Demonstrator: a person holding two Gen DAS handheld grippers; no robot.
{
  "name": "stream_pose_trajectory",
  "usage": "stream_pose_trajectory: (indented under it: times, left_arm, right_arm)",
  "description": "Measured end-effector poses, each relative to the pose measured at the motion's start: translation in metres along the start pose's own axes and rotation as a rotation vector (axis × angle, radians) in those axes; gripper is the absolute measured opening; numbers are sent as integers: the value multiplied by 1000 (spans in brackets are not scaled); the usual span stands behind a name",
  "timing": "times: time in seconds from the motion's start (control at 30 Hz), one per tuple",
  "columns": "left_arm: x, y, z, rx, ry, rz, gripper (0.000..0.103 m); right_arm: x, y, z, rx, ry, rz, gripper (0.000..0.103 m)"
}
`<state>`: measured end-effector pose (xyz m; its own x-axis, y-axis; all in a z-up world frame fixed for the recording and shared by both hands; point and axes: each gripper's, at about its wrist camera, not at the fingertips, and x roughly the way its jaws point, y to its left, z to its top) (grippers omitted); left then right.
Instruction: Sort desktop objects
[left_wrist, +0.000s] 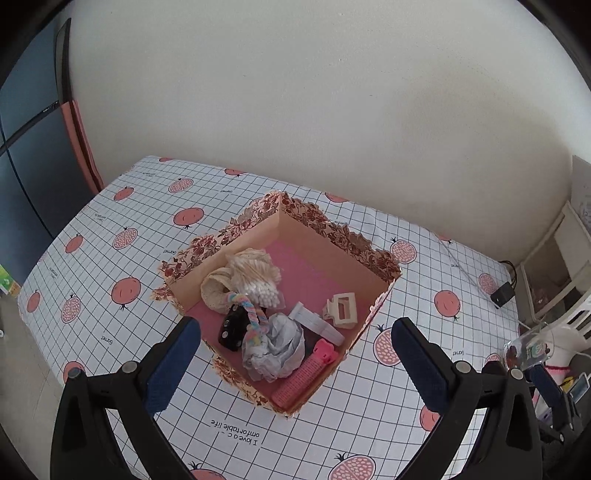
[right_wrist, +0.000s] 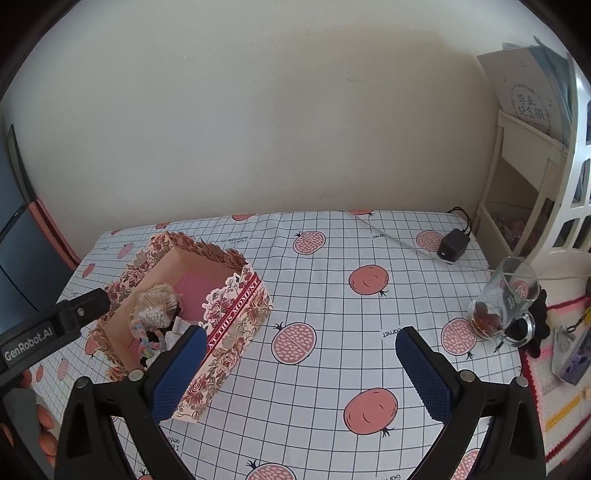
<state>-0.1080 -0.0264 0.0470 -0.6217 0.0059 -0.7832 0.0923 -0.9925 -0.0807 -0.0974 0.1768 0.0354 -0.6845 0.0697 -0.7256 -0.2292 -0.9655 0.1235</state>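
Note:
A floral cardboard box (left_wrist: 334, 230) with a pink floor stands in the middle of the table; the right wrist view shows the box (right_wrist: 236, 321) from its side. Inside lie a bag of cotton swabs (left_wrist: 260, 290), a pastel rope toy (left_wrist: 253, 317), a black item (left_wrist: 233, 328), crumpled grey wrap (left_wrist: 277, 349), a pink comb clip (left_wrist: 304, 374), a white hair claw (left_wrist: 341, 310) and a pale flat stick (left_wrist: 316, 323). My left gripper (left_wrist: 295, 363) hovers open above the box's near corner, empty. My right gripper (right_wrist: 301, 371) is open over bare tablecloth, right of the box.
A tilted glass mug (right_wrist: 504, 302) with dark contents sits at the table's right edge. A black charger (right_wrist: 452, 245) with a white cable lies at the back right. White shelving (right_wrist: 528, 192) stands beyond. Fingers (right_wrist: 46, 424) hold the left gripper's handle at lower left.

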Motion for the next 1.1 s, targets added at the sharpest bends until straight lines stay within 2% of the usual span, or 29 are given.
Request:
stream_pose_trajectory:
  times: [0.13,0.47,0.6,0.7,0.83,1.0,1.1]
  left_arm:
    - [-3,4,-16,-3,10,-30,103]
    - [-3,-3,-50,33,-12,11,103]
    - [-4,-9,-60,56,-24,-2,103]
    - [-2,-13,-69,73,-25,8,103]
    - [-3,-14,-81,96,-27,-3,103]
    - [-5,-17,-90,125,-61,31,103]
    - [-7,-17,-92,117,-74,7,103]
  right_arm:
    - [-10,-4,-9,3,0,-10,103]
    - [-26,-21,-39,-5,-32,-29,103]
    - [-28,-22,-53,-35,-51,-13,103]
    - [-31,-23,-60,-37,-99,14,103]
    - [-27,-27,-66,-9,-81,47,103]
    - [-30,-21,-72,-21,-90,52,103]
    - [-34,-21,-76,-22,-104,45,103]
